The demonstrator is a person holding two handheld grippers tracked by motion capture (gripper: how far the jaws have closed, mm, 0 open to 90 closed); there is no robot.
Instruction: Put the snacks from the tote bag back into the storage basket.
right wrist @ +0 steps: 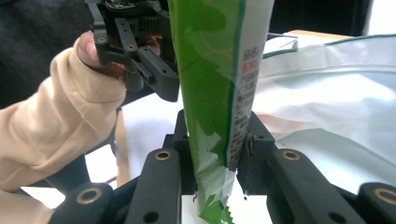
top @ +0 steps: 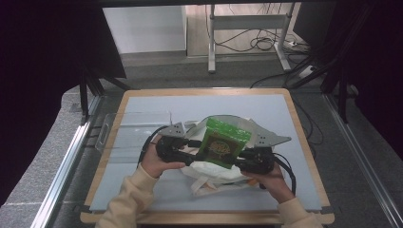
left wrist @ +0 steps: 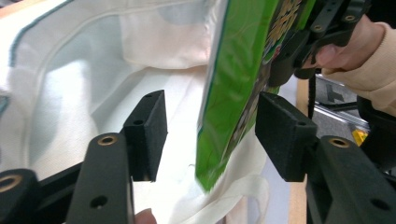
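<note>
Glossy green printed snack packet (top: 220,144)

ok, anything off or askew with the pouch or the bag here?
Nothing damaged or spilled. The green snack pouch stands tilted over the white cloth bag, pinched at a corner by the right gripper; the left gripper brackets it, jaws apart.

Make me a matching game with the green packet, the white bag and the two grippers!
Things:
1. green packet
2. white cloth bag
3. left gripper
4. right gripper

States:
A. lies on the table under the packet
B. jaws apart, pads off the packet
C. held upright between the grippers
D. jaws pressed on the packet's edge

Pairs: 1-C, 2-A, 3-B, 4-D
</note>
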